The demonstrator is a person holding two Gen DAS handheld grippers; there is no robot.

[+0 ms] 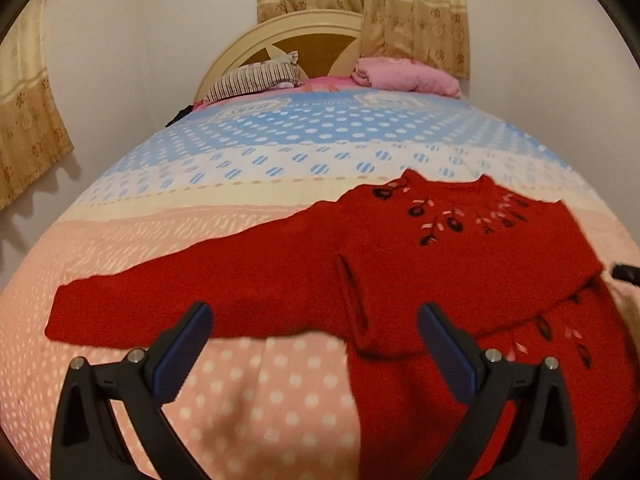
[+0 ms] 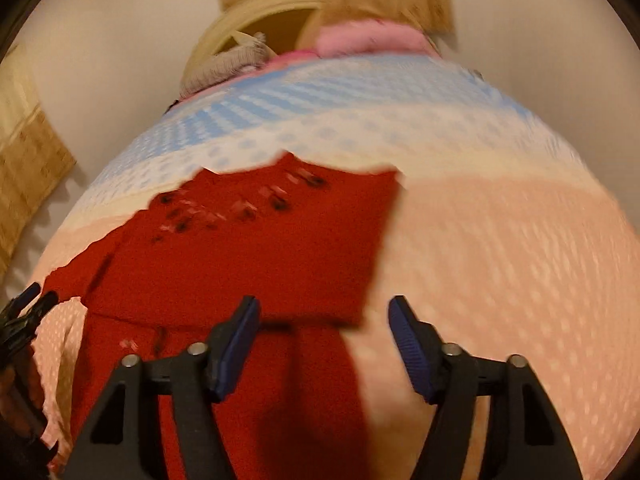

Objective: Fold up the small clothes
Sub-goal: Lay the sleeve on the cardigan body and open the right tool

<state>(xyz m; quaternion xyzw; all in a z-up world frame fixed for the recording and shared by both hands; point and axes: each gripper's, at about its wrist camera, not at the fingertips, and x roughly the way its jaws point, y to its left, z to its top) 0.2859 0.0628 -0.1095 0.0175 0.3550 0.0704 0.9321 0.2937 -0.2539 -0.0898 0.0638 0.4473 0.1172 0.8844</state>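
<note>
A small red knitted sweater [image 1: 460, 264] with black and pink flower embroidery lies flat on the bed. Its left sleeve [image 1: 192, 292] stretches out to the left; the right side is folded over the body. My left gripper [image 1: 314, 326] is open and empty, hovering just in front of the left sleeve and armpit. In the right wrist view the sweater [image 2: 256, 256] fills the middle left, blurred. My right gripper [image 2: 324, 320] is open and empty above the sweater's folded right edge. The left gripper [image 2: 24, 312] shows at that view's left edge.
The bed [image 1: 248, 392] has a pink, cream and blue polka-dot cover. A striped pillow [image 1: 256, 78] and folded pink bedding [image 1: 408, 74] lie by the curved headboard [image 1: 304, 36]. Beige curtains [image 1: 412, 8] hang behind, and a wall runs along the bed's left side.
</note>
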